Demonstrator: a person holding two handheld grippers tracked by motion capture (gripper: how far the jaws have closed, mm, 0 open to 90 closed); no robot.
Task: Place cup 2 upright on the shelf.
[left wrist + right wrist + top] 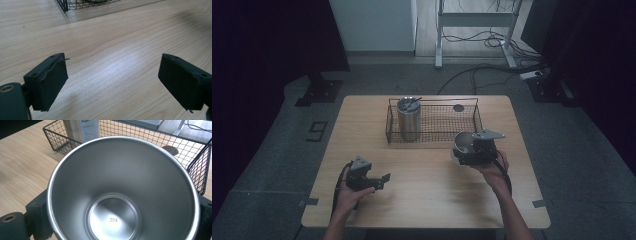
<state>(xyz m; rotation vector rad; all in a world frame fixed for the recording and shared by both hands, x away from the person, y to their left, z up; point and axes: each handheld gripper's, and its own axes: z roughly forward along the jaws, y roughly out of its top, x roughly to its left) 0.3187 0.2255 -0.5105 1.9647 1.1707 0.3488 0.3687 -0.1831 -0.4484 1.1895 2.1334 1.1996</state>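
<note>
The right gripper [466,152] is closed on a stainless steel cup [463,143], its two black jaws pressing the cup's outer wall from opposite sides, as the right gripper view shows at the lower left and lower right edges. In that view the cup [125,192] sits mouth toward the camera, its polished inside open to sight down to a round bottom stamped "304". In the high view the cup is held just in front of the right hand [493,167], above the wooden table [427,200] and close to the near right corner of a black wire basket [434,131]. Beyond the cup's rim, the right gripper view shows the wire basket [197,167] just past the gripper, with a tall metal canister [81,130] standing upright in its far left part; a printed label is on the canister, too small to read in full. In the high view that canister [408,122] stands at the basket's left end, well apart from the right gripper, with a dark lid and something thin lying across its top. The left gripper [379,181] rests low over the table, well to the left of the cup, held by the left hand [349,192]. Its jaws stand apart with nothing between them; in the left gripper view only bare wood [112,67] lies between the two pads [53,80], and a corner of the wire basket [65,5] shows farther ahead.
</note>
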